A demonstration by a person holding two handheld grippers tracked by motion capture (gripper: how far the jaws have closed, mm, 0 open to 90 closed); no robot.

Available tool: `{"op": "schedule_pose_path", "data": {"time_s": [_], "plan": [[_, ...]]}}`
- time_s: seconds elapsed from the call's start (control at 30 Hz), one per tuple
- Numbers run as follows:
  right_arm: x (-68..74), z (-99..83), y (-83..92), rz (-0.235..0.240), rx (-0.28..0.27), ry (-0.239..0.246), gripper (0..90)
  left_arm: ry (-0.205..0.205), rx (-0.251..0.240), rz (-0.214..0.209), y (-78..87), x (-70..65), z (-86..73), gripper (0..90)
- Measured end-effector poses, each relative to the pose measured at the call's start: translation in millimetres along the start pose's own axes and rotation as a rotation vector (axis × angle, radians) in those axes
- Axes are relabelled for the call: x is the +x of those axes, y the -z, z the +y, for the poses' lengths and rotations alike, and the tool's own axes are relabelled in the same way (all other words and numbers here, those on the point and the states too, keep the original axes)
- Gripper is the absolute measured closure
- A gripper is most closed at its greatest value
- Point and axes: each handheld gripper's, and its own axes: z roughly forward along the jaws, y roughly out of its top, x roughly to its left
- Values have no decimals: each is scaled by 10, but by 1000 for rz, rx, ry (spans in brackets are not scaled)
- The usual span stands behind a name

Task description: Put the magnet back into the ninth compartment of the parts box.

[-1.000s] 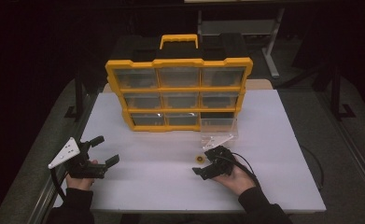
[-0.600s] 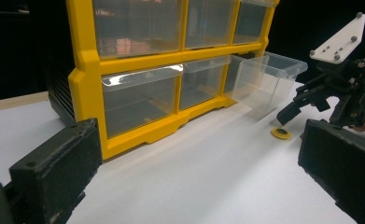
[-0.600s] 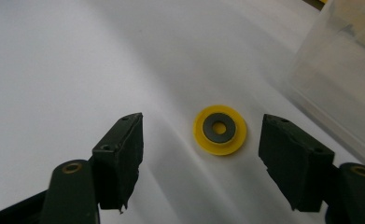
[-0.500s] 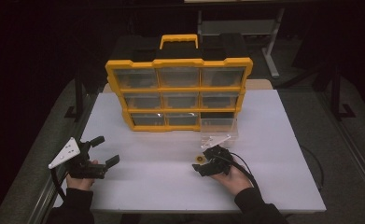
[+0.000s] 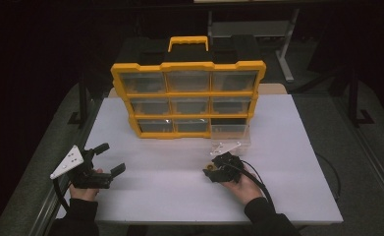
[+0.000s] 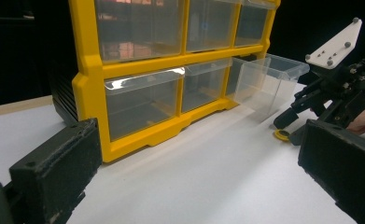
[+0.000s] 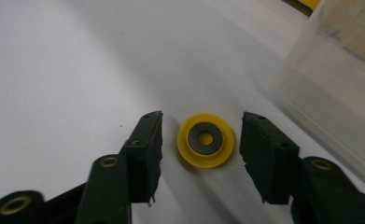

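On the white table (image 5: 288, 128) stands the largest item, a yellow drawer organiser (image 5: 187, 98), upright, its clear drawer fronts toward the person. One clear drawer (image 5: 230, 132) is out of the frame and sits on the table at the organiser's lower right corner, open side up. Just beside that drawer, toward the person, lies the work piece: a small yellow disc (image 7: 205, 140) with a dark washer-like centre and a hole through it. It lies flat, its face up and its axis vertical; being round, it has no long axis across the table. Judged by appearance, the disc is light, rigid and smooth plastic, thin at the rim, so it is likely to slide or tip if pinched unevenly; the sound hold is across its diameter, low on the rim, with both pads square to the edge. The right tool (image 7: 201, 151) straddles the disc, its jaws having just been closing, with a narrow gap on each side and no contact yet. The left tool (image 5: 108, 158) rests at the table's left, jaws wide apart and holding nothing, well apart from the disc.
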Motion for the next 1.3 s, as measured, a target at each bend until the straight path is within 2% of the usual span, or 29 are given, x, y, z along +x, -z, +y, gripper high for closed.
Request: {"op": "schedule_pose_path", "data": {"time_s": [0.27,0.4,0.63,1.07,1.3], "plan": [[-16,8,-1,-22,3,14,596,-16,-7,10,3,-15,7,0],[-15,12,5,-24,9,26,603,-17,-7,9,4,-17,8,0],[-45,17,41,48,-2,-11,604,-16,-9,11,8,-16,9,0],[-37,38,140,68,-30,-13,605,-19,2,12,2,-16,7,0],[-35,55,222,82,-46,-14,605,-36,15,13,-14,-33,10,0]]}}
